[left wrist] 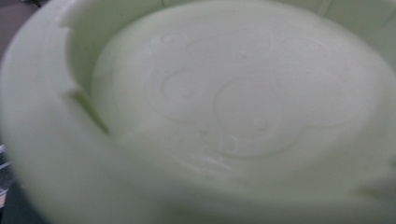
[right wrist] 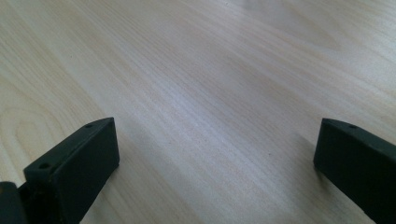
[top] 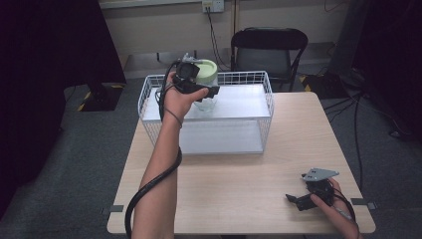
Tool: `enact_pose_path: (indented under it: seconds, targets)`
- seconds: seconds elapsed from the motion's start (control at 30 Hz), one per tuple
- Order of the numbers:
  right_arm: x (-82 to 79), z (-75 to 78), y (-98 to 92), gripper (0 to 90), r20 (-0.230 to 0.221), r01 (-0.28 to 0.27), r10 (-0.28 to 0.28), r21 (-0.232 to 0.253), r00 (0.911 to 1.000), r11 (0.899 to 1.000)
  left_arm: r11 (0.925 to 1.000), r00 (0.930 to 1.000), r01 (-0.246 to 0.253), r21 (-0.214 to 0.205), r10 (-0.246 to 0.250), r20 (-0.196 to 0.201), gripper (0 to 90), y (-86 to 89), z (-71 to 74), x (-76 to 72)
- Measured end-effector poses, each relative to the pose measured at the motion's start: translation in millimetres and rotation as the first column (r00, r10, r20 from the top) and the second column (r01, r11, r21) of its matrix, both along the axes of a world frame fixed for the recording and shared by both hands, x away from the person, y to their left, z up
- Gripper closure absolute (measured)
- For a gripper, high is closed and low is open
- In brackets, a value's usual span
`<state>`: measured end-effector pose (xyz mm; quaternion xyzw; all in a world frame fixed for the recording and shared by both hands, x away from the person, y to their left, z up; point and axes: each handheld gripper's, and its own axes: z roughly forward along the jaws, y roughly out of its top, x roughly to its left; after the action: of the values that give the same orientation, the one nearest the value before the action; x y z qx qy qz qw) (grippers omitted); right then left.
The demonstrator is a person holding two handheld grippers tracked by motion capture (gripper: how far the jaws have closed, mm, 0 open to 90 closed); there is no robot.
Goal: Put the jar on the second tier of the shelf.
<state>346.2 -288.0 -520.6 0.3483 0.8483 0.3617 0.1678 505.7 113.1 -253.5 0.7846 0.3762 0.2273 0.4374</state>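
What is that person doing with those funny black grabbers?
A person holds a grabber in each hand. The left gripper is up at a jar with a pale green lid, at the top shelf of a white wire rack. Whether it grips the jar, I cannot tell. The left gripper view sees the lid very close. The right gripper rests open near the wooden table's corner, holding nothing.
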Motion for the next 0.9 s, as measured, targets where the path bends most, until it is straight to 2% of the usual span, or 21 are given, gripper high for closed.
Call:
enact_pose_path:
  seconds: [0.2, 0.4, 0.57, 0.9]
  targets:
    - [0.0, 0.0, 0.0, 0.0, 0.0, 0.0, 0.0, 0.0, 1.0, 1.0, 0.9998, 0.9997, -0.022, -0.002, 0.022, -0.009, 11.3, -2.9, -8.1, 5.0]
    - [0.0, 0.0, 0.0, 0.0, 0.0, 0.0, 0.0, 0.0, 1.0, 1.0, 0.9996, 0.9996, -0.027, -0.012, 0.027, 0.01, 11.3, -3.6, -11.1, 7.9]
    - [0.0, 0.0, 0.0, 0.0, 0.0, 0.0, 0.0, 0.0, 1.0, 1.0, 0.9987, 0.999, -0.032, -0.04, 0.034, 0.03, 11.2, -3.8, -15.0, 8.7]
    - [-0.1, 0.0, 0.0, 0.0, 0.0, 0.0, 0.0, 0.0, 1.0, 1.0, 0.9977, 0.9974, -0.044, -0.052, 0.047, 0.054, 10.7, -3.5, -18.2, 6.4]
